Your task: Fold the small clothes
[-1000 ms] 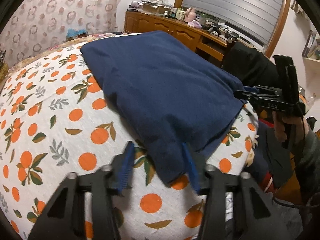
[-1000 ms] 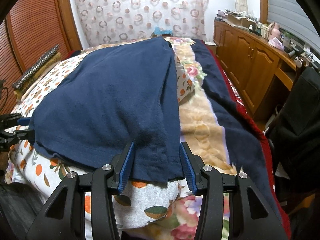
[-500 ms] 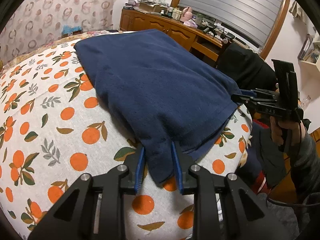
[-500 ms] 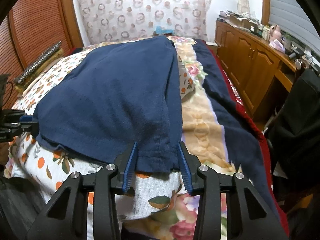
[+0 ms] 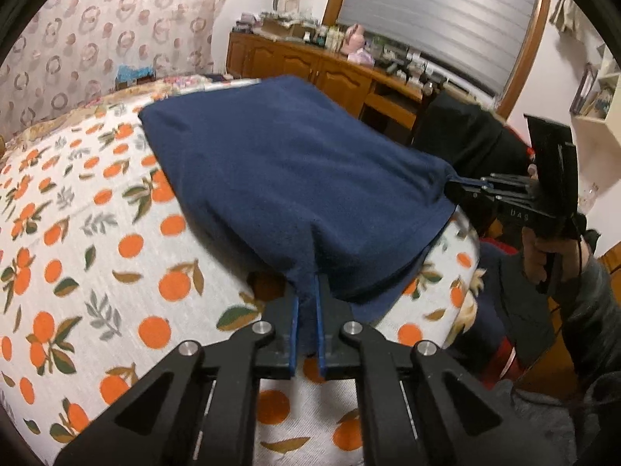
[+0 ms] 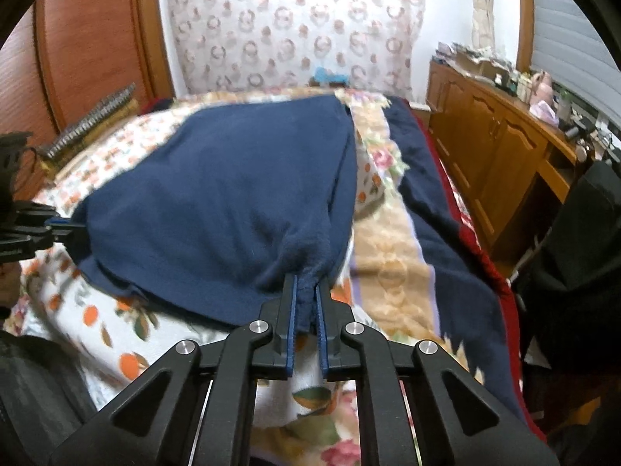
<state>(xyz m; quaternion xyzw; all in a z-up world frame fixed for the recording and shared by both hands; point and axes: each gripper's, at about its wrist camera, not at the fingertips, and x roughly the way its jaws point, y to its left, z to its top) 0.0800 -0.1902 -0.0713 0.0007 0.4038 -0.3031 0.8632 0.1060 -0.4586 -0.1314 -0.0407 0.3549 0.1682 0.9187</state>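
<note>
A navy blue garment (image 5: 295,178) lies on the bed, over the orange-print sheet (image 5: 97,240). My left gripper (image 5: 306,295) is shut on its near corner, and that edge is lifted off the sheet. My right gripper (image 6: 306,291) is shut on the other near corner of the same garment (image 6: 217,202), where the cloth bunches. The right gripper also shows in the left wrist view (image 5: 454,188), pinching the far corner. The left gripper also shows in the right wrist view (image 6: 66,227) at the left edge.
A floral blanket with a navy and red border (image 6: 392,244) covers the right side of the bed. A wooden cabinet (image 6: 496,155) with clutter stands along the right. A dark chair (image 5: 462,136) stands beside the bed. A patterned curtain (image 6: 295,27) hangs behind.
Both grippers closed from open onto the garment's near corners. The near edge is now lifted and bunched, pulled taut between them.
</note>
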